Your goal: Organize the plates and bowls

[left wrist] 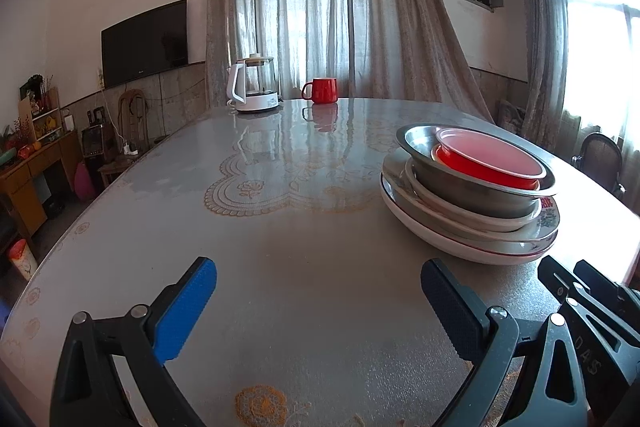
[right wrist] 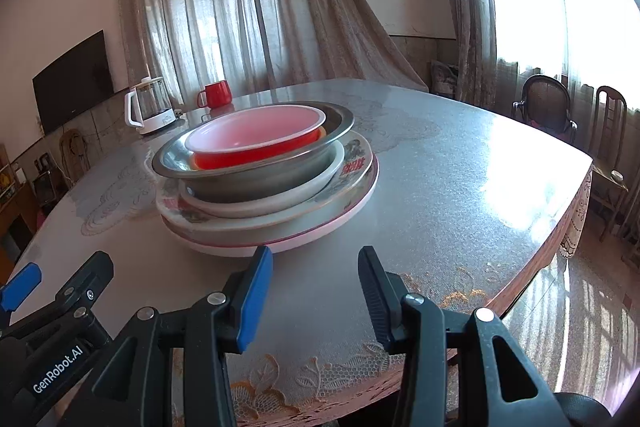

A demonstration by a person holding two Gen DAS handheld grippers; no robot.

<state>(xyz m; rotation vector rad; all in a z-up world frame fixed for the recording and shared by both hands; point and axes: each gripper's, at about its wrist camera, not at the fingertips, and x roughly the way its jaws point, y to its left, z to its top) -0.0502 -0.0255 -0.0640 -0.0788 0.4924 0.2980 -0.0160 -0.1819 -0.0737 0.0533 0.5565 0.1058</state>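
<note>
A stack of dishes stands on the table: a red bowl (right wrist: 256,143) sits in a steel bowl (right wrist: 256,183), on a white dish (right wrist: 280,201), on patterned plates (right wrist: 356,167). The stack shows at the right in the left wrist view, with the red bowl (left wrist: 488,163) on top and the plates (left wrist: 472,239) below. My left gripper (left wrist: 320,303) is open and empty, to the left of the stack. My right gripper (right wrist: 316,283) is open and empty, just in front of the stack's near rim. It also shows in the left wrist view (left wrist: 576,287).
A white kettle (left wrist: 254,85) and a red mug (left wrist: 322,91) stand at the table's far edge. The round table (right wrist: 460,187) has a glossy lace-patterned cover. Chairs (right wrist: 544,103) stand at the right by the window. A TV (left wrist: 146,43) hangs on the left wall.
</note>
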